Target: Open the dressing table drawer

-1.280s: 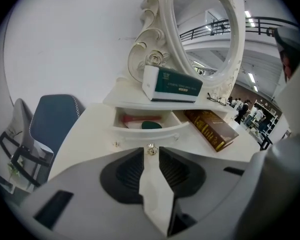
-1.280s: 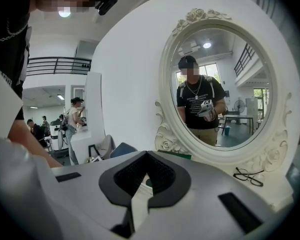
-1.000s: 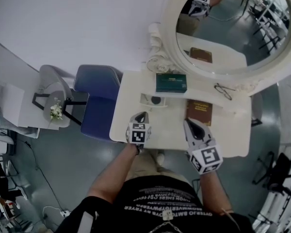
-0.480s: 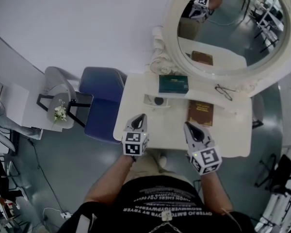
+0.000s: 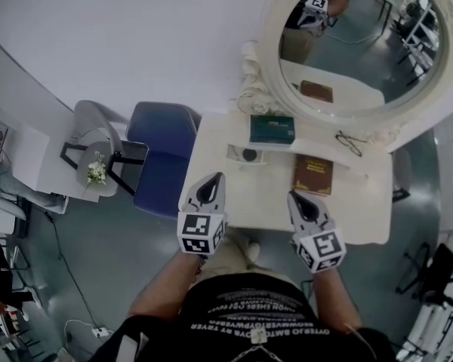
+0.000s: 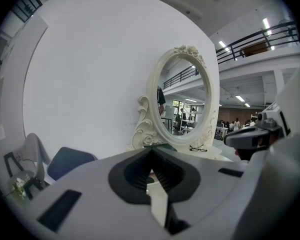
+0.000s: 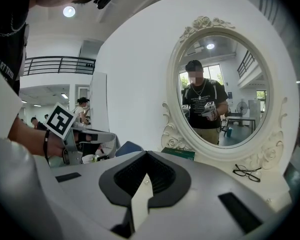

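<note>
Hovering over the near edge of the tabletop (image 5: pixel 257 198): left tongs (image 5: pixel 214 179), jaws pressed together with nothing between them; right tongs (image 5: pixel 295 199), likewise closed and empty. Drawer: shown in no view, and judged to sit under the front edge of the dressing table, lower than both tongs and on the person's side of them. Hazard one: closed tongs cannot take a handle, so reaching down without spreading the jaws first would likely end in a knock against the drawer front or a slip off the pull. Hazard two: the handle's place is unseen from above, so a blind reach could strike the tabletop rim. Hazard three: the person stands tight against the front edge, so a drawer drawn out would probably meet the legs and stop short. Hazard four: loose goods on top, namely green box (image 5: pixel 272 129), brown book (image 5: pixel 312 174) and spectacles (image 5: pixel 349 142) beneath the mirror (image 5: pixel 362 44); a sharp tug on a sticking drawer may rock the table and shift them. Hazard five: blue chair (image 5: pixel 162 157) just beside the table's left end crowds the left arm.
</note>
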